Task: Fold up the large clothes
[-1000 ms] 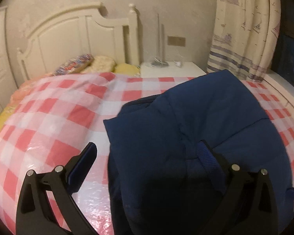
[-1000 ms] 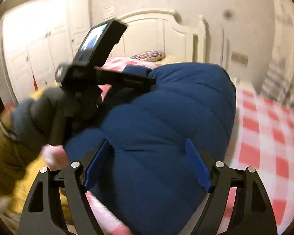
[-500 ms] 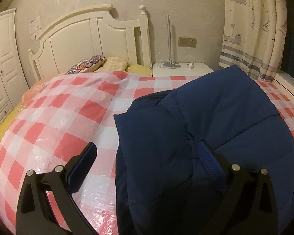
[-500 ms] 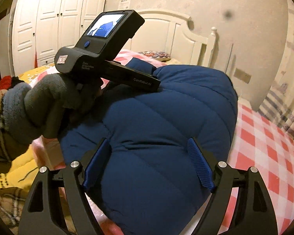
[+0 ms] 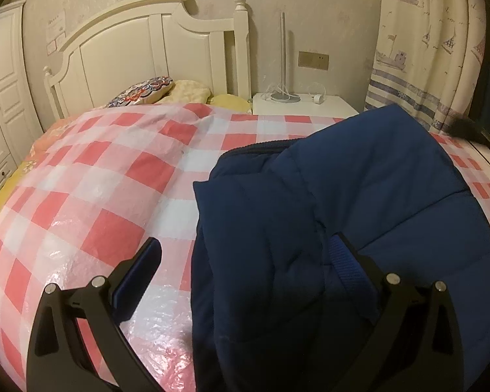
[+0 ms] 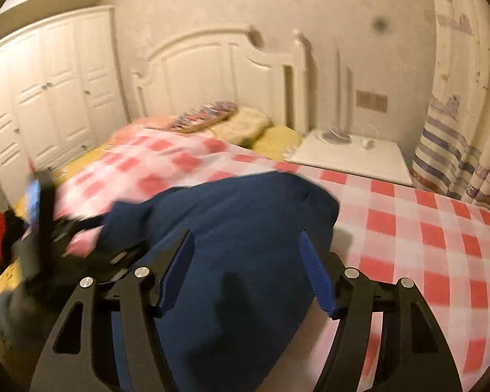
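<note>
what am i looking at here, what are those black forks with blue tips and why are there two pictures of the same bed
No robot is involved: a person holds a hand-held gripper in each hand, and each one carries a wide-angle camera looking out along its two fingers. So the black forks with blue pads are the fingers, seen from behind.

One picture comes from the left hand-held gripper, the other from the right hand-held gripper. Both look across a bed with a pink checked cover, on which a puffy navy jacket lies partly folded.

The left one stands open over the jacket's edge. The right one's jaws are closing, with the jacket seen between them, not yet pinched. Its picture is blurred; at its left edge you can glimpse the other gripper.
</note>
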`<state>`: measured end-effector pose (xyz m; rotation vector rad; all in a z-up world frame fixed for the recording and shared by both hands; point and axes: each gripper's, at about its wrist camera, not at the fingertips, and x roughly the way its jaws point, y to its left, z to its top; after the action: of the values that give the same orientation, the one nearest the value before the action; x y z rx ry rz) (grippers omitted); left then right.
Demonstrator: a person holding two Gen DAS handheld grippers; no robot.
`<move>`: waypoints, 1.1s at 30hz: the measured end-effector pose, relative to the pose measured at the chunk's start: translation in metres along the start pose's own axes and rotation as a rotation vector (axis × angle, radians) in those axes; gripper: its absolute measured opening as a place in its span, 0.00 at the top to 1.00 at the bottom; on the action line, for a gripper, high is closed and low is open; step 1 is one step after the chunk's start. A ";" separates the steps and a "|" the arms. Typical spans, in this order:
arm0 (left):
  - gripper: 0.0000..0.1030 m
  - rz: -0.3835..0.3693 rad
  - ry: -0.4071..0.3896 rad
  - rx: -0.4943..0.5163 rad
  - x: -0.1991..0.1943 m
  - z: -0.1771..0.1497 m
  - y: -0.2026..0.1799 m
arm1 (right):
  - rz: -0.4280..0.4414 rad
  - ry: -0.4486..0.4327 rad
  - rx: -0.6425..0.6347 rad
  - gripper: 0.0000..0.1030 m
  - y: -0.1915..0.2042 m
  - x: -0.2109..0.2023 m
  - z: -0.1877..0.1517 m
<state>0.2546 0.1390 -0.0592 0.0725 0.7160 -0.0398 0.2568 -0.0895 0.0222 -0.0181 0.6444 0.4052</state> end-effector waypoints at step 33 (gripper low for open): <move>0.02 -0.011 0.056 -0.022 0.012 0.002 0.006 | -0.162 0.385 -0.236 0.29 0.027 0.125 0.030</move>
<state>0.2652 0.1446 -0.0652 0.0488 0.7728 -0.0404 0.3546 -0.0153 -0.0242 -0.3781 0.9643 0.3204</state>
